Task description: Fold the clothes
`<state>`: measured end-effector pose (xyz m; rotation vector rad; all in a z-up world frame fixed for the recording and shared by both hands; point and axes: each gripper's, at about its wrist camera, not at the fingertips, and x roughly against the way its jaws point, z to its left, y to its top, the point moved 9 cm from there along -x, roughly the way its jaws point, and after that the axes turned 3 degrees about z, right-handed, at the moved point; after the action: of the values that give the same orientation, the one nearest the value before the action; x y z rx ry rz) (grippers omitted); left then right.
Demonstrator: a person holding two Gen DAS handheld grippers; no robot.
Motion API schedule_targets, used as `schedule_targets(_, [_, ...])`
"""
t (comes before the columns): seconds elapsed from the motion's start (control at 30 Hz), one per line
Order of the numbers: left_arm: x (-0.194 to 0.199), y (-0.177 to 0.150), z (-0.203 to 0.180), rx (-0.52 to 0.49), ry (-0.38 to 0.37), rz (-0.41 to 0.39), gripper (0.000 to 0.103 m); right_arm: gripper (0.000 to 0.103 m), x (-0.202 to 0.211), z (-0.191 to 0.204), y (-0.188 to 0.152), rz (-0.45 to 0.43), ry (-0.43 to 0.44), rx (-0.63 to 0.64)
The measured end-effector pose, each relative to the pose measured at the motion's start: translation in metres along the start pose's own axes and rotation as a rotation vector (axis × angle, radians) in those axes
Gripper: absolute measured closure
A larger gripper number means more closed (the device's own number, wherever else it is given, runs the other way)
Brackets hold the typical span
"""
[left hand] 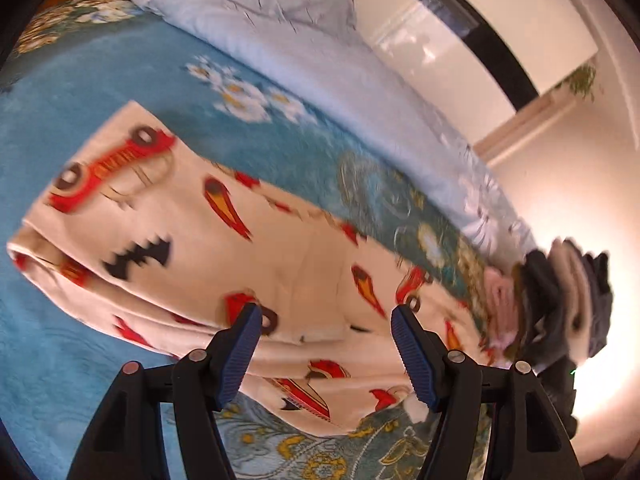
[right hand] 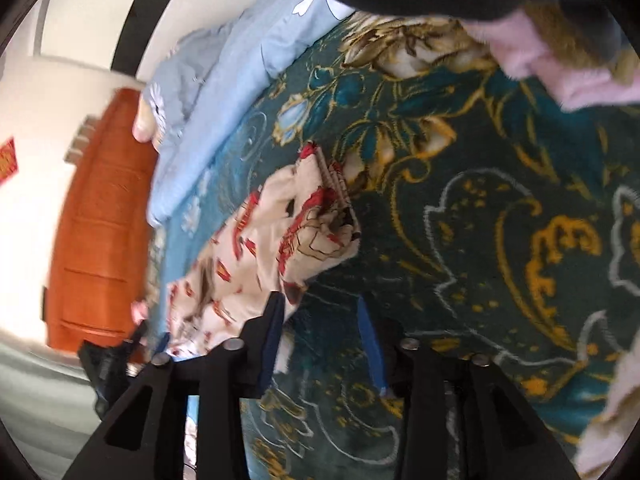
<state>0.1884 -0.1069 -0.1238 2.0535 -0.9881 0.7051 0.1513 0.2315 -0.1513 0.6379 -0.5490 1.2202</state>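
Note:
A cream garment printed with red cars and black bats (left hand: 248,264) lies folded over on the blue bed cover, across the middle of the left wrist view. My left gripper (left hand: 326,320) is open just above its near edge, holding nothing. In the right wrist view the same garment (right hand: 276,248) lies bunched at centre left on the dark teal floral blanket (right hand: 500,208). My right gripper (right hand: 322,316) is open beside the garment's near end, its left finger (right hand: 274,320) at the cloth's edge.
A light blue quilt (left hand: 304,44) is heaped along the far side of the bed. A stack of folded dark and pink clothes (left hand: 560,304) stands at the right. An orange wooden door (right hand: 104,216) is at the left in the right wrist view. A pink cloth (right hand: 552,68) lies top right.

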Motion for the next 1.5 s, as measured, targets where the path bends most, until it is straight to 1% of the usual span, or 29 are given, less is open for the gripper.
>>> schedule_targets(0.1, [-0.014,-0.002,0.001,-0.009,0.037,0.021,0.032,0.058,-0.007,0.005,0.003,-0.002,0.05,-0.013])
schedule_targets(0.23, [-0.022,-0.001,0.003,-0.02,0.077,0.023,0.032,0.057,-0.014,0.004,0.014,-0.054,0.075,-0.059])
schedule_targets(0.3, [-0.021,-0.001,0.002,-0.019,0.075,0.02,0.032,0.057,-0.018,0.004,0.017,-0.069,0.07,-0.088])
schedule_targets(0.37, [-0.017,-0.002,-0.002,-0.025,0.058,0.009,0.031,0.058,-0.022,0.004,0.019,-0.085,0.071,-0.111])
schedule_targets(0.4, [-0.015,-0.002,-0.004,-0.03,0.049,0.003,0.031,0.06,-0.022,0.006,0.02,-0.093,0.078,-0.116])
schedule_targets(0.43, [-0.014,-0.002,-0.007,-0.037,0.04,-0.003,0.031,0.071,-0.022,0.009,0.021,-0.096,0.082,-0.112])
schedule_targets(0.47, [-0.013,-0.003,-0.01,-0.047,0.032,-0.011,0.03,0.082,-0.021,0.013,0.022,-0.095,0.085,-0.102])
schedule_targets(0.5, [-0.013,-0.004,-0.012,-0.058,0.024,-0.011,0.029,0.082,-0.021,0.017,0.024,-0.095,0.087,-0.092])
schedule_targets(0.53, [-0.014,-0.006,-0.014,-0.068,0.017,-0.003,0.028,0.085,-0.016,0.023,0.026,-0.099,0.086,-0.064])
schedule_targets(0.63, [-0.026,-0.016,-0.013,-0.079,0.017,0.052,0.028,0.086,0.006,0.056,0.034,-0.167,0.091,0.099])
schedule_targets(0.7, [-0.033,-0.022,-0.011,-0.084,0.032,0.068,0.028,0.086,0.01,0.065,0.035,-0.179,0.067,0.165])
schedule_targets(0.73, [-0.034,-0.024,-0.011,-0.084,0.035,0.069,0.028,0.086,0.006,0.059,0.034,-0.167,0.044,0.158])
schedule_targets(0.83, [-0.032,-0.025,-0.012,-0.086,0.029,0.072,0.028,0.086,-0.017,0.027,0.029,-0.101,-0.041,0.067])
schedule_targets(0.87, [-0.031,-0.025,-0.012,-0.077,0.022,0.07,0.028,0.086,-0.022,0.018,0.027,-0.083,-0.035,0.021])
schedule_targets(0.9, [-0.028,-0.024,-0.012,-0.058,0.009,0.066,0.027,0.086,-0.025,0.012,0.026,-0.075,-0.012,-0.022])
schedule_targets(0.97, [-0.02,-0.023,-0.008,-0.032,0.003,0.042,0.027,0.086,-0.023,0.012,0.028,-0.075,-0.001,-0.033])
schedule_targets(1.07, [-0.006,-0.021,-0.001,-0.001,0.004,-0.005,0.027,0.086,-0.015,0.036,0.032,-0.098,-0.029,0.05])
schedule_targets(1.13, [0.004,-0.019,0.004,0.02,0.005,-0.036,0.027,0.086,-0.012,0.062,0.034,-0.112,-0.052,0.135])
schedule_targets(1.2, [0.016,-0.015,0.013,0.03,0.034,-0.067,0.027,0.086,-0.017,0.089,0.032,-0.107,-0.082,0.236])
schedule_targets(1.27, [0.028,-0.01,0.023,0.046,0.048,-0.094,0.027,0.086,-0.027,0.116,0.027,-0.085,-0.092,0.329])
schedule_targets(1.4, [0.061,-0.001,0.052,0.117,0.053,-0.167,0.027,0.086,-0.041,0.163,0.021,-0.054,-0.044,0.421])
schedule_targets(1.47, [0.077,0.001,0.07,0.162,0.051,-0.202,0.027,0.086,-0.048,0.194,0.016,-0.046,0.006,0.456])
schedule_targets(1.5, [0.084,0.002,0.079,0.183,0.05,-0.219,0.027,0.087,-0.054,0.21,0.013,-0.034,0.045,0.463])
